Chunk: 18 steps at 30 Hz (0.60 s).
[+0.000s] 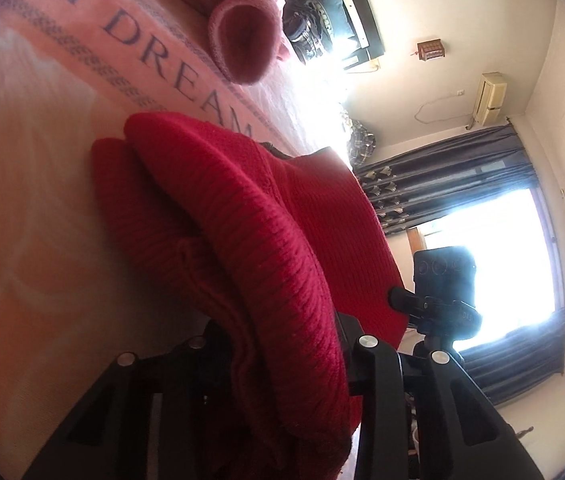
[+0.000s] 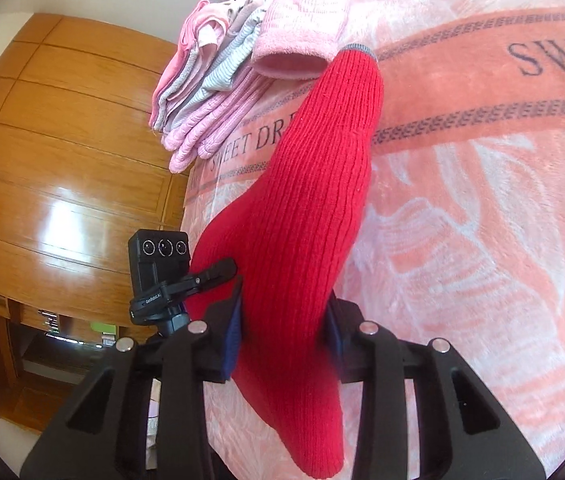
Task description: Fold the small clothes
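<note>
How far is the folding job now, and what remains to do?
Done: a stack of folded pink and grey clothes lies on the bedspread. In hand: both the left gripper and the right gripper have their jaws shut on the red knit garment. Left: finishing its fold and placing it.

Bed blanket (image 2: pixel 462 92), pink band, dark serif capitals:
- Right wrist view: "SWEET DR" beside the red knit garment (image 2: pixel 306 208); "SWE" at the frame's right edge.
- Left wrist view: "ET DREAM" on the same band (image 1: pixel 154 52).

Camera mount (image 2: pixel 154 300): small white lettering, illegible.
</note>
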Available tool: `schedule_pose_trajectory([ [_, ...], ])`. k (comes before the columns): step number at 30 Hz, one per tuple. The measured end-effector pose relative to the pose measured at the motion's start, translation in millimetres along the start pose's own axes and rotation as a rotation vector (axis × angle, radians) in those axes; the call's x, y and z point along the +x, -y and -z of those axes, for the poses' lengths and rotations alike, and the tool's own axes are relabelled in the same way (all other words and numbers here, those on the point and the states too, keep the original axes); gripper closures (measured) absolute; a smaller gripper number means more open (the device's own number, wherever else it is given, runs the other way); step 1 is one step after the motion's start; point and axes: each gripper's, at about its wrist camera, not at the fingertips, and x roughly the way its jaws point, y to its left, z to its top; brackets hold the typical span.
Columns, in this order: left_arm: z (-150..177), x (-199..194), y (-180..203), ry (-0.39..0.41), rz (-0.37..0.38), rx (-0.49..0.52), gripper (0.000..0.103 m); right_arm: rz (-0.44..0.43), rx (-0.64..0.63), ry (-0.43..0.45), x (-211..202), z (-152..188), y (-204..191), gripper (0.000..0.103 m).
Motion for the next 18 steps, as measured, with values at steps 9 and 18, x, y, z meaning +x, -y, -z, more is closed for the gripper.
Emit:
schedule_pose_trajectory([
  [9,69.1,70.3,33.2,-0.133,-0.108,0.072,0.066,0.141,0.06,-0.028,-54.4,65.9,56.5,0.069],
  [18,75.8,72.9,31.9,-0.144,-0.165,0.121,0.058,0.123,0.063,-0.026,-51.7,95.1,94.5,0.048],
])
